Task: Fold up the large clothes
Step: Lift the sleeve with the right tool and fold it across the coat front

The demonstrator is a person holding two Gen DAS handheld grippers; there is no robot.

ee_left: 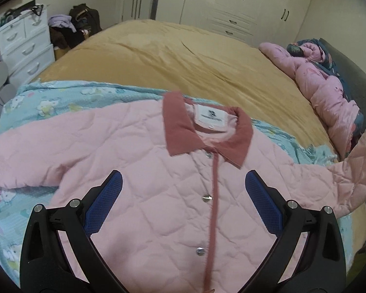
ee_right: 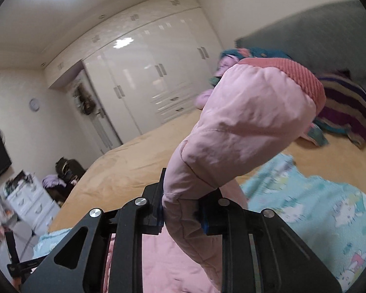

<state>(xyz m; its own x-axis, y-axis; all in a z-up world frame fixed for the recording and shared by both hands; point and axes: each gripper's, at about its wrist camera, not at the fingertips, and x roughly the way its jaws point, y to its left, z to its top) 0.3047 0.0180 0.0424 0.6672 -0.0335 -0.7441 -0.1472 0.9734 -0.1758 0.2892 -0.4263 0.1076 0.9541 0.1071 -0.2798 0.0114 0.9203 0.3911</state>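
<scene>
A pink quilted jacket (ee_left: 144, 166) with a dusty-red collar lies front up on a light blue cartoon-print sheet (ee_left: 61, 97) on the bed. My left gripper (ee_left: 183, 185) hovers open above the jacket's chest, its blue pads (ee_left: 105, 205) wide apart and holding nothing. The jacket's right sleeve (ee_left: 358, 171) rises off the bed at the frame's right edge. In the right wrist view my right gripper (ee_right: 181, 216) is shut on that sleeve (ee_right: 244, 127), which stands up in front of the camera with its knitted red cuff (ee_right: 302, 80) on top.
The bed has a mustard cover (ee_left: 183, 53). A pink puffy coat (ee_left: 327, 90) and striped clothes (ee_right: 346, 112) are piled by the dark headboard (ee_right: 317, 31). White drawers (ee_left: 24, 46) and a heap of clothes (ee_left: 70, 29) stand beyond the bed's left side, wardrobes (ee_left: 231, 2) behind.
</scene>
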